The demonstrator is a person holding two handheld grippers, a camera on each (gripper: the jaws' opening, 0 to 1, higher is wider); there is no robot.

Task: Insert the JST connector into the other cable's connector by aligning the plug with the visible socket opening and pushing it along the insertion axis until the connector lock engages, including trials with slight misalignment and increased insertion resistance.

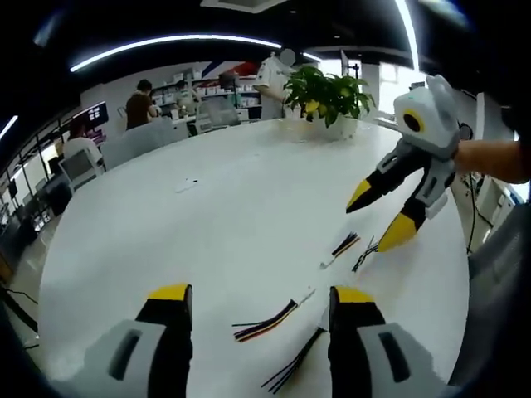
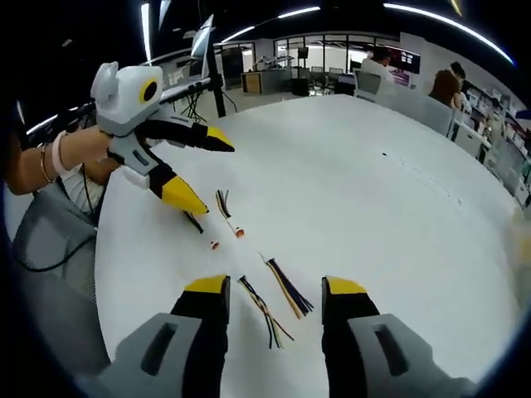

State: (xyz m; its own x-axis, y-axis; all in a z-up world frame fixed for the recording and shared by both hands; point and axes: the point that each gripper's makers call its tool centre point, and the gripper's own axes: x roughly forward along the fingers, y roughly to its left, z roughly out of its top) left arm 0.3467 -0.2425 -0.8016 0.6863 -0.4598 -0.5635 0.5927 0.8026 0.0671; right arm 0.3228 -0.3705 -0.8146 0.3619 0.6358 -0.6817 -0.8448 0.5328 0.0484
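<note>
Several short multicoloured cables lie loose on the white round table (image 1: 207, 224). One cable (image 1: 267, 318) with a small pale connector (image 1: 307, 294) lies just ahead of my left gripper (image 1: 261, 294), which is open and holds nothing. Beside it lies a dark cable (image 1: 290, 365). Two more cables (image 1: 343, 246) rest under my right gripper (image 1: 378, 215), hovering open above them. In the right gripper view, my right gripper (image 2: 275, 286) stands open over two cables (image 2: 289, 290). Further off, the left gripper (image 2: 206, 172) hangs open near a cable (image 2: 222, 203) with small connectors (image 2: 239, 233).
A potted plant (image 1: 328, 95) stands at the table's far edge. A small dark item (image 1: 187, 184) lies mid-table. Grey chairs (image 1: 133, 141) and seated people (image 1: 137, 104) line the far side. A person's arm (image 2: 50, 162) and a grey chair (image 2: 50, 249) sit beside the table edge.
</note>
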